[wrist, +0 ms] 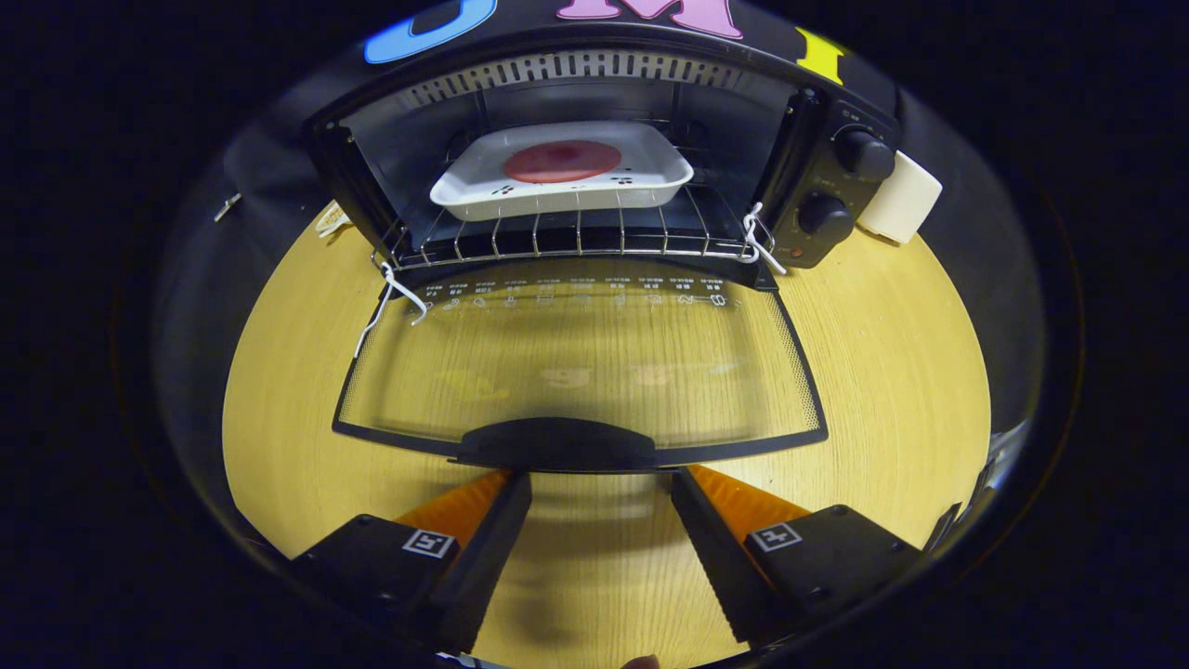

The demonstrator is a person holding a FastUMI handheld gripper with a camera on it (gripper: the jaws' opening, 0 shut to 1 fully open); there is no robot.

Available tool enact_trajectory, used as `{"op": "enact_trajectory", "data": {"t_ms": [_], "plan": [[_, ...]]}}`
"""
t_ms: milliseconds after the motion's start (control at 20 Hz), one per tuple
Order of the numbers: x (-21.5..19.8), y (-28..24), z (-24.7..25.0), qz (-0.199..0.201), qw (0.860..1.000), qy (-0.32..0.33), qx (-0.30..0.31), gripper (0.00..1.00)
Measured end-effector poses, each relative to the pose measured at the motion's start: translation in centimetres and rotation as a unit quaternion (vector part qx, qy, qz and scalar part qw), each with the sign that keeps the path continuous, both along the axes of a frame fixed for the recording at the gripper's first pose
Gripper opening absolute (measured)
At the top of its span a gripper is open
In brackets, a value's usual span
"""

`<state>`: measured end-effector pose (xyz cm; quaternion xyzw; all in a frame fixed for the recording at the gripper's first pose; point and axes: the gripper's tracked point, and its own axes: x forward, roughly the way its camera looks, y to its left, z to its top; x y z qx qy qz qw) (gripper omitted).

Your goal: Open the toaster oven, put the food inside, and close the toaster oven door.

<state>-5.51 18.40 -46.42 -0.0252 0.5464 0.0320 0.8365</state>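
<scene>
A black toaster oven (pixel 594 167) is standing on a round wooden table (pixel 882 372), its glass door (pixel 576 362) lying fully down and flat toward the viewer. The gripper (pixel 599 492) is hovering low over the table, its fingers spread apart and holding nothing, their tips sitting just under the door handle (pixel 557 444) at the door's near edge.

Going left to right, the risks look like this. At about ten o'clock from the fingers, a white wire hook (pixel 395 302) is dangling at the left hinge; it looks as if it could snag or slip as the door is rising. At twelve o'clock, the white baking dish (pixel 562 177) with a round red piece of food (pixel 562 161) is already sitting inside on the wire rack (pixel 576 237), which is reaching toward the opening, so a fast swing could be jolting it. At one o'clock, a second wire hook (pixel 757 237) is hanging beside the control knobs (pixel 845 186).

The handle is lying across both fingertips, not between them; a lift from underneath could be slipping off.
</scene>
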Motion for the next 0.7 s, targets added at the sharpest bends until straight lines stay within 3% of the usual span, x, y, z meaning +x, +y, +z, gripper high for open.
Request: {"op": "enact_trajectory", "data": {"t_ms": [200,400,700], "plan": [[0.2,0.0,1.6,0.039,0.998,-0.043,-0.010,0.99],[0.2,0.1,3.3,0.053,0.996,-0.074,-0.005,0.99],[0.4,0.3,6.2,0.040,0.992,-0.118,0.024,0.99]]}}
